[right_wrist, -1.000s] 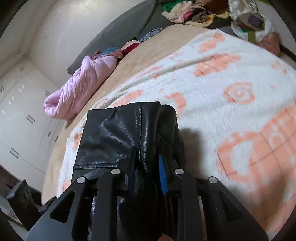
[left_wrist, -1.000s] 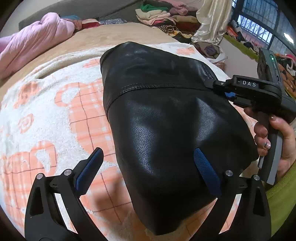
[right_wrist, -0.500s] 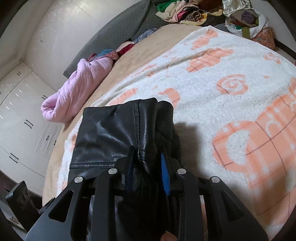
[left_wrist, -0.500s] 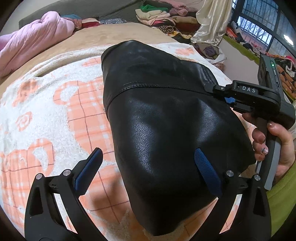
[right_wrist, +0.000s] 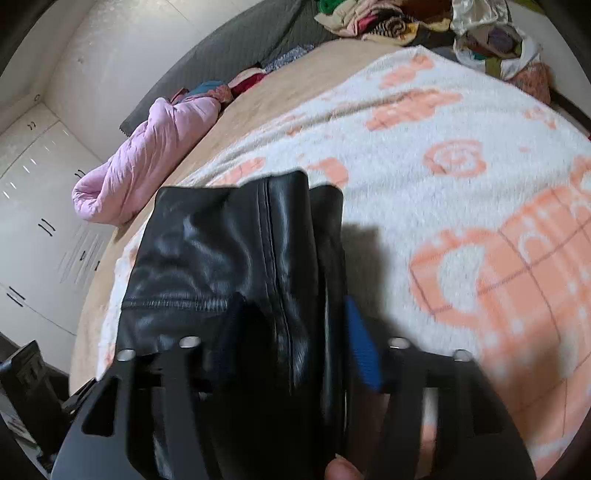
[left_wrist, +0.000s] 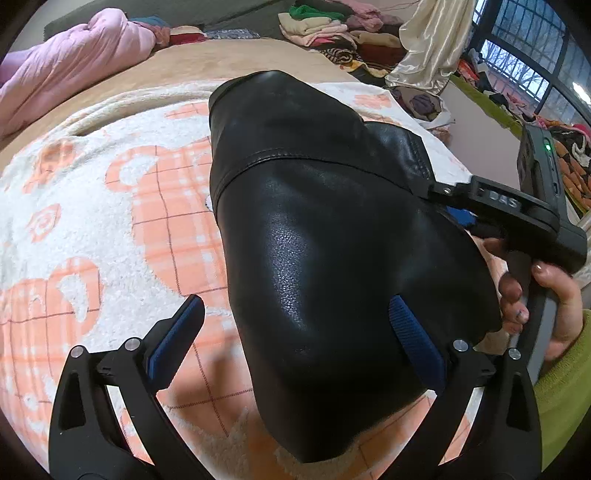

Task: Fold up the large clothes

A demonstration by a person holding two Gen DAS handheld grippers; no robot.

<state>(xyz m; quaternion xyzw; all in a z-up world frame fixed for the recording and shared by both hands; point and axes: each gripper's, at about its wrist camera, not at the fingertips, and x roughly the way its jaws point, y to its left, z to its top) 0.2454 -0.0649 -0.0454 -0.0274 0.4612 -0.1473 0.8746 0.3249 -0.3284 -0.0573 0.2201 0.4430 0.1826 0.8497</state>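
A folded black leather garment (left_wrist: 332, 236) lies on a white and orange blanket (left_wrist: 92, 221) on the bed. My left gripper (left_wrist: 295, 332) is open and hovers over its near end, one finger above the leather and the other over the blanket. My right gripper (right_wrist: 291, 343) has its jaws spread apart around the garment's (right_wrist: 229, 266) thick folded edge, with gaps beside the leather. The right gripper also shows in the left wrist view (left_wrist: 454, 206), at the garment's right edge.
A pink quilt (left_wrist: 70, 77) lies at the bed's far left. Piles of clothes (left_wrist: 332, 26) sit beyond the bed. White wardrobes (right_wrist: 33, 206) stand at the left in the right wrist view. The blanket (right_wrist: 461, 155) spreads to the garment's right.
My right gripper was shut on the garment's folded edge and has now opened around it. The left gripper has stayed open over the near end.
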